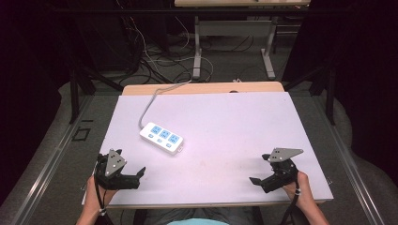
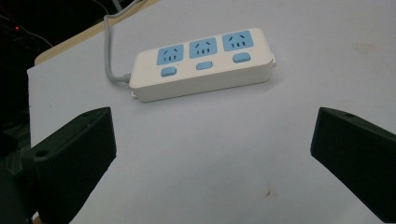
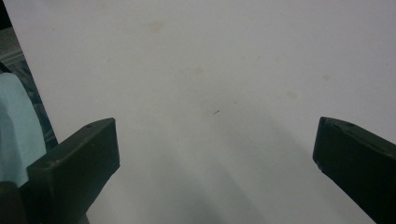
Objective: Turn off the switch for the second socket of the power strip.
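A white power strip (image 1: 162, 138) with three blue sockets and blue switches lies left of centre on the white tabletop (image 1: 225, 126); its grey cable (image 1: 149, 105) runs off the far edge. My left gripper (image 1: 138, 176) rests near the front left corner, open, a short way in front of the strip. In the left gripper view the power strip (image 2: 201, 63) lies ahead of the wide-apart jaws, with nothing between them. My right gripper (image 1: 257, 182) sits near the front right corner, open and pointing left over bare tabletop (image 3: 210, 93).
The white board lies on a wooden table whose far edge (image 1: 202, 88) shows. Beyond it stand metal table legs (image 1: 197, 51) and tangled floor cables (image 1: 155, 56). A light blue garment (image 3: 14, 126) shows at the left edge of the right gripper view.
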Action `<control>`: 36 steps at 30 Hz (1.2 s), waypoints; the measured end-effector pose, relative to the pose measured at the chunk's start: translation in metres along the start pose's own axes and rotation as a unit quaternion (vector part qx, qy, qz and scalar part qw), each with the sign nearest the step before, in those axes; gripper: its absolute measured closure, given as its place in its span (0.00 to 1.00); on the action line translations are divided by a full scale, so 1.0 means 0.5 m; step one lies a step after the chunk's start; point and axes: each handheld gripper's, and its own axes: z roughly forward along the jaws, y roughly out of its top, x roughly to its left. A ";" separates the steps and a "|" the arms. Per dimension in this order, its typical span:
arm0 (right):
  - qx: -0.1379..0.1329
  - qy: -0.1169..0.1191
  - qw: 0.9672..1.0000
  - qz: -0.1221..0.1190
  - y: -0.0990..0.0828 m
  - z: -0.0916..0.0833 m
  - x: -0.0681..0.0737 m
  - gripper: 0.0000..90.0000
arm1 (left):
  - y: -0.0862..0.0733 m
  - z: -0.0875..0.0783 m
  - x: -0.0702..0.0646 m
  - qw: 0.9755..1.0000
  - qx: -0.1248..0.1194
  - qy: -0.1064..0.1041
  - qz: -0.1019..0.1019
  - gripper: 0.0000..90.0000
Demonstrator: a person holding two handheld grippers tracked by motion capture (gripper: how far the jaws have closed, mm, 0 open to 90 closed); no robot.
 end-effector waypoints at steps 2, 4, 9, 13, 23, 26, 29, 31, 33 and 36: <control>0.000 0.000 1.000 -0.002 0.000 0.000 0.000 0.00 | 0.003 0.000 0.001 1.000 0.001 -0.001 -0.002 0.00; 0.000 0.000 1.000 -0.003 0.000 0.000 -0.001 0.00 | 0.005 0.003 0.002 1.000 -0.001 0.000 -0.005 0.00; 0.007 0.006 1.000 -0.001 0.000 0.000 -0.002 0.00 | 0.013 0.007 0.008 1.000 -0.004 0.008 -0.006 0.00; 0.005 0.002 1.000 -0.002 0.000 0.001 -0.001 0.00 | 0.016 0.010 0.010 1.000 -0.003 0.009 -0.011 0.00; 0.009 0.005 1.000 -0.001 0.001 0.002 -0.003 0.00 | 0.028 0.026 0.018 1.000 -0.007 0.015 -0.014 0.00; 0.005 0.000 1.000 -0.001 0.001 0.004 -0.002 0.00 | 0.031 0.031 0.019 1.000 -0.009 0.014 -0.013 0.00; 0.007 0.002 1.000 -0.004 0.001 0.002 -0.002 0.00 | 0.036 0.032 0.024 1.000 -0.010 0.017 -0.012 0.00; 0.014 0.002 1.000 -0.006 0.002 0.002 -0.002 0.00 | 0.039 0.036 0.028 1.000 -0.013 0.020 -0.014 0.00; 0.013 0.005 1.000 -0.009 0.002 0.002 -0.003 0.00 | 0.040 0.038 0.032 1.000 -0.011 0.021 -0.015 0.00; 0.009 0.001 1.000 0.000 0.000 0.002 -0.001 0.00 | 0.042 0.042 0.035 1.000 -0.011 0.021 -0.017 0.00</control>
